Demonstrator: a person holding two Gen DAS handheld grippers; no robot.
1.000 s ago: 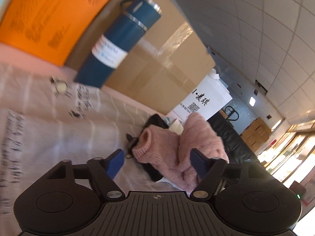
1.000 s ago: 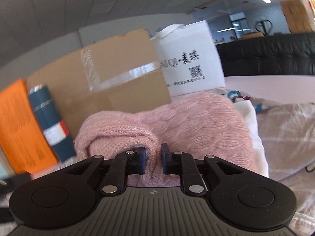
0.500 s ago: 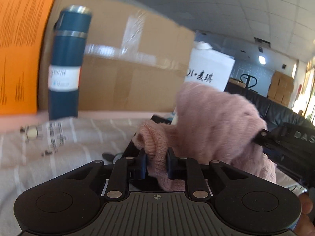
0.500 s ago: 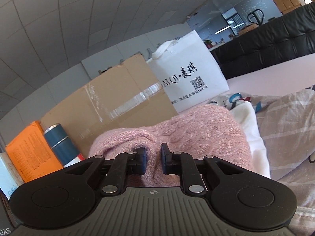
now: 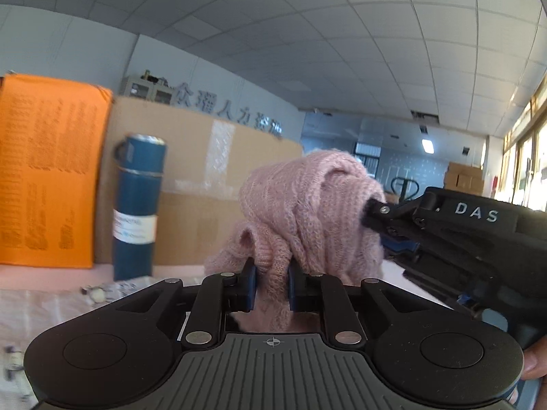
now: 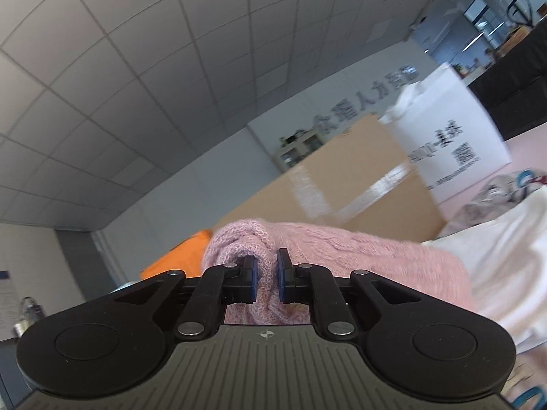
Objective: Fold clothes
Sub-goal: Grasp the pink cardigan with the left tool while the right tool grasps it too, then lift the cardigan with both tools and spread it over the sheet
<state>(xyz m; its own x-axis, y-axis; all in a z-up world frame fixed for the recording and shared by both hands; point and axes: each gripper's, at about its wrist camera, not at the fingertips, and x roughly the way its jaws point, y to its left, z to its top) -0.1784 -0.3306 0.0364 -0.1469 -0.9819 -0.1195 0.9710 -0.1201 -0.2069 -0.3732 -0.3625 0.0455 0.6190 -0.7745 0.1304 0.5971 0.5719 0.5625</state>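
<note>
Sweater (image 5: 307, 205), pink and loosely knitted, hangs bunched in the air between both grippers, above the striped cloth (image 5: 41, 304) that covers the table at seven o'clock in the left wrist view. Behind it a big cardboard box (image 5: 201, 184) fills the ten o'clock area, with an orange sheet (image 5: 48, 177) leaning at nine o'clock and a blue flask (image 5: 138, 205) upright just beside the box. In the right wrist view a white bag (image 6: 448, 136) stands at two o'clock and a white garment (image 6: 495, 259) lies at three o'clock, touching the sweater's far side. The left gripper (image 5: 271, 282) is clenched on a ribbed fold, perhaps a cuff or hem, though I cannot tell which. The right gripper (image 6: 266, 280) is likewise closed on a rolled edge of knit, and it shows at three o'clock in the left view, biting into the bundle from the side. The step in hand looks like lifting the sweater to open it out before laying it flat. To do this well, the two grips should draw apart evenly so the knit hangs free without stretching, and the pinch should stay firm, since fluffy yarn slips easily. The bundle should clear the flask before it is lowered, and the lower edge should meet the cloth first so that the body spreads smooth instead of piling up.
</note>
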